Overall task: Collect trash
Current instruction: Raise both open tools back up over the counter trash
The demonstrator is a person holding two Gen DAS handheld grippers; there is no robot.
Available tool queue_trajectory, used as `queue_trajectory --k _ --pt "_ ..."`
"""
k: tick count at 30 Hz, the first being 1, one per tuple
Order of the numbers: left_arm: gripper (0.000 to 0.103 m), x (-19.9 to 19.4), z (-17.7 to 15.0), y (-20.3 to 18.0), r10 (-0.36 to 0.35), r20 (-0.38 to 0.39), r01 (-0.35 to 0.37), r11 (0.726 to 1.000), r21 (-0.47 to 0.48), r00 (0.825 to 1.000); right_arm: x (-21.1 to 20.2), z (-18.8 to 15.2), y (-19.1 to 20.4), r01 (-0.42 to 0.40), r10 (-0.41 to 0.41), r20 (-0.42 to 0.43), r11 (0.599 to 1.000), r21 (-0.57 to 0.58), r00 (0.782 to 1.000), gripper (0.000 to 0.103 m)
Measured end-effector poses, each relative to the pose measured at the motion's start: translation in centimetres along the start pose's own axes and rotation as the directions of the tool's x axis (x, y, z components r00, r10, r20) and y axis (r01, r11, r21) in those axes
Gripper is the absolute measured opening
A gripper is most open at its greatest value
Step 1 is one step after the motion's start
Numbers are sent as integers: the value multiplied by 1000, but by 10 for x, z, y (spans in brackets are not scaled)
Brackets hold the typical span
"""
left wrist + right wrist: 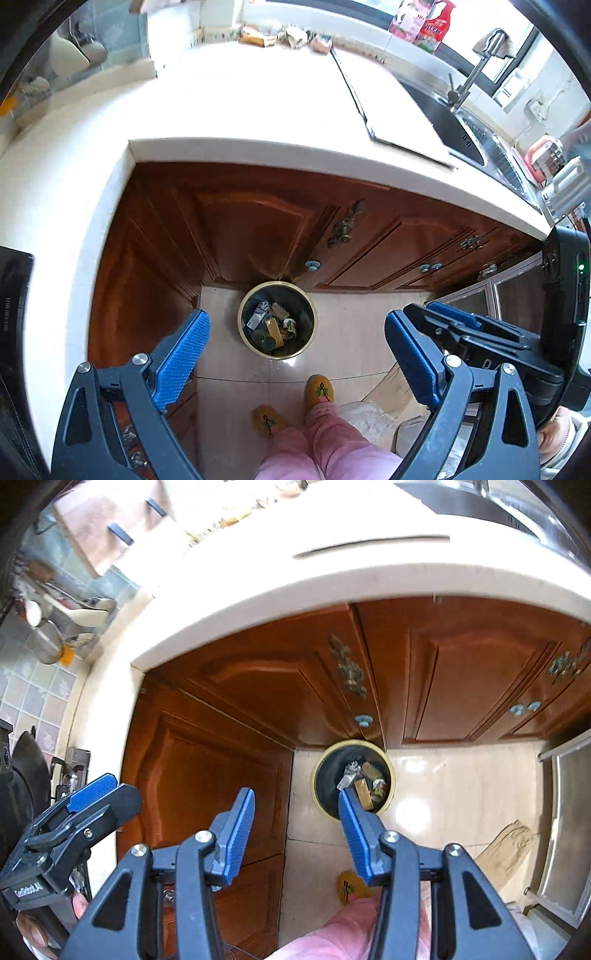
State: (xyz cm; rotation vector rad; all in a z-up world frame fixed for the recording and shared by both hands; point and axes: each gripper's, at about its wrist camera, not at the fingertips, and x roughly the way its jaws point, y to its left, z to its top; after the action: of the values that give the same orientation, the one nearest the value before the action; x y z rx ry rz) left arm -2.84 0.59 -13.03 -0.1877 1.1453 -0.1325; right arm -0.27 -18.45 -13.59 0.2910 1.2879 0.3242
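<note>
Both claws, left (295, 350) & right (297, 823), gaped apart, empty, above bin (277, 319) w/ several scraps inside; more trash (284, 37) remained at counter (240, 103) rear; job apparently part-done.

Bright daylight overexposes the countertop (240, 99); fisheye edges warp, right view blurred.

- The left gripper (297, 347) has dark blue-grey frame arms with triangular cut-outs and round silver screws.
- Its fingers (181, 350) carry bright blue ribbed pads.
- The right gripper (297, 830) has the same dark frame, silver screws and blue ribbed pads (236, 834).
- A small green light glows on the black housing (581, 267).
- The person wears pink trousers (325, 446) and yellow slippers (318, 390) with a small embroidered motif.
</note>
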Motion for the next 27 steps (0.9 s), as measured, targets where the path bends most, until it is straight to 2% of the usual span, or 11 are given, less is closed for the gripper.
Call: queue_trajectory --k 5,11,20,25,27 --pt "95 -39 3 2 -3 41 2 1000 5 999 -30 2 18 -7 8 52 1000 -23 999 48" --pt "95 -89 15 -4 -14 130 9 999 37 991 -71 9 43 -14 20 139 999 -49 990 48" --pt "95 -148 56 -20 -11 287 -20 994 104 958 -121 44 67 -28 49 250 996 -87 967 51" --pt "95 -166 96 -33 13 357 -71 986 152 934 -143 82 74 -13 47 316 994 -108 948 55" --pt "95 -170 115 -38 18 378 -84 984 160 926 -149 103 74 -11 49 330 993 -114 943 60"
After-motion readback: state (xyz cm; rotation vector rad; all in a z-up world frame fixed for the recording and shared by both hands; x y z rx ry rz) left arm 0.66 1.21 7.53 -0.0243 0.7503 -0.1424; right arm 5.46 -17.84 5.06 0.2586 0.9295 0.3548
